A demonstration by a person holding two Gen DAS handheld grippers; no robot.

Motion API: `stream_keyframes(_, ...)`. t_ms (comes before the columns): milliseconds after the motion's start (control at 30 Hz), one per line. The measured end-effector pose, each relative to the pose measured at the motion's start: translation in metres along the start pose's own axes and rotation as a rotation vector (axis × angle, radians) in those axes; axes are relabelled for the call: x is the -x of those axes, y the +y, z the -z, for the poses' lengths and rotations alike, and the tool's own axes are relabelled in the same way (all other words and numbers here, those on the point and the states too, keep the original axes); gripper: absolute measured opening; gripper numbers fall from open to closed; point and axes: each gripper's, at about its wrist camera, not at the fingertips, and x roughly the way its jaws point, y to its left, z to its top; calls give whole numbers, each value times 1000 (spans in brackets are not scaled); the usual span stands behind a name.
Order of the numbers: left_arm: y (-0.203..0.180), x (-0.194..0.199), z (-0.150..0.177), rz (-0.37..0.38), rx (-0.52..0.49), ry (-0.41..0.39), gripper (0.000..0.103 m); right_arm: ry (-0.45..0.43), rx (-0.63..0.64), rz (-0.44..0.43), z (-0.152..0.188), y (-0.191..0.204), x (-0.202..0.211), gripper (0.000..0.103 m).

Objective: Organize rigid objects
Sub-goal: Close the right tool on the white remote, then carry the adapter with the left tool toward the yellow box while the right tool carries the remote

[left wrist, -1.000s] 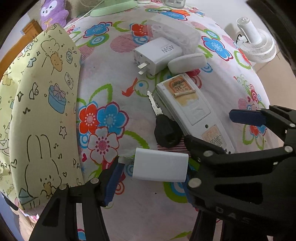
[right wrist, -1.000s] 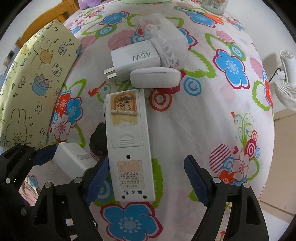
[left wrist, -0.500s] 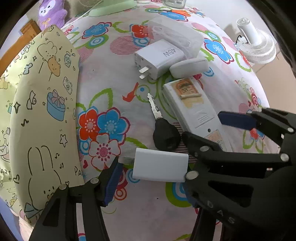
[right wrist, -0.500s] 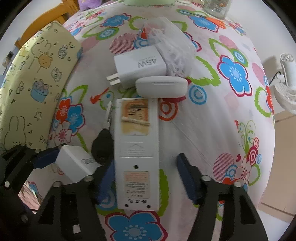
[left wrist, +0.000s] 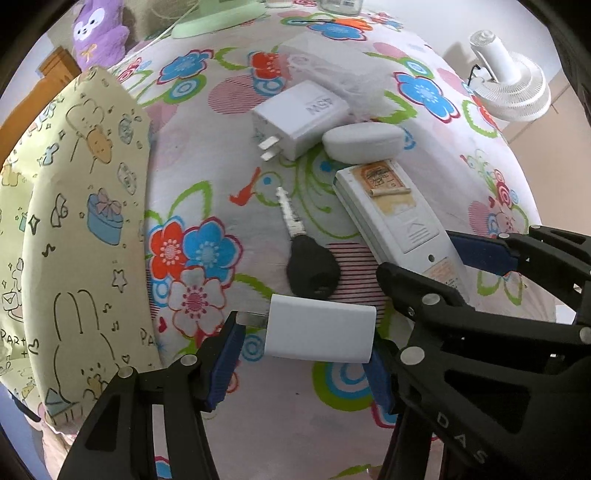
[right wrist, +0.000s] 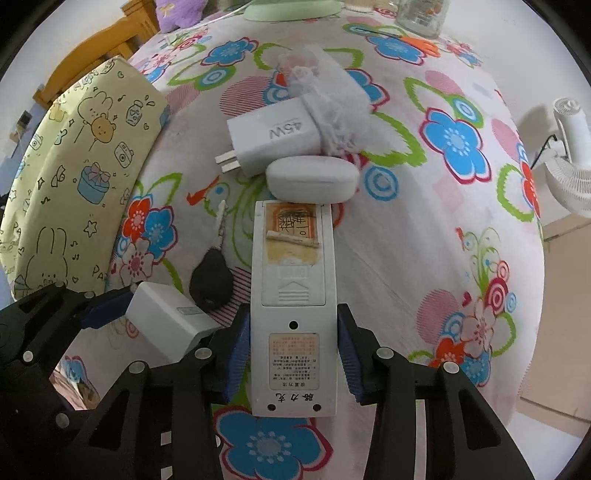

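Note:
My left gripper point(left wrist: 306, 354) is shut on a small white charger point(left wrist: 320, 334), which also shows in the right wrist view point(right wrist: 166, 321). My right gripper point(right wrist: 293, 350) is closed around the lower end of a long white remote point(right wrist: 293, 295) lying face down; its pads touch both sides. The remote also shows in the left wrist view point(left wrist: 399, 218). A black-headed key point(left wrist: 310, 262) lies just left of the remote. A white 45W charger point(right wrist: 273, 140) and a white oval case point(right wrist: 312, 179) lie beyond the remote's far end.
A floral cloth point(right wrist: 424, 240) covers the table. A yellow cartoon-print pouch point(left wrist: 70, 229) lies along the left. A clear bag of white stuff point(right wrist: 325, 99) sits behind the 45W charger. A glass jar point(right wrist: 421, 14) and green base stand at the far edge. A white fan point(left wrist: 509, 85) stands off to the right.
My right gripper's jaws have closed in from wide apart onto the remote's sides. The remote has turned straighter. My left gripper keeps hold of the small charger.

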Motion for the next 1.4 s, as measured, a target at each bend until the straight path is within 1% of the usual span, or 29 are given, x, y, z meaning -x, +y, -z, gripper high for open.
stream_keyframes(167, -15, 4, 1, -1, -25, -10, 63, -14, -20, 2, 11, -18, 6, 47)
stream_keyframes(433, -43, 13, -2, -9, -59, -30, 62, -41, -50, 4, 21, -42, 22, 47)
stream_keyframes(667, -58, 26, -5, -28, -71, -48, 62, -66, -62, -3, 24, -50, 39, 47)
stream_keyframes(1067, -53, 50, -10, -38, -70, -83, 62, -102, -73, 14, 18, -51, 62, 47)
stream_keyframes(1400, -50, 72, -18, -52, -90, -128, 62, -136, -88, 62, 11, -47, 85, 47)
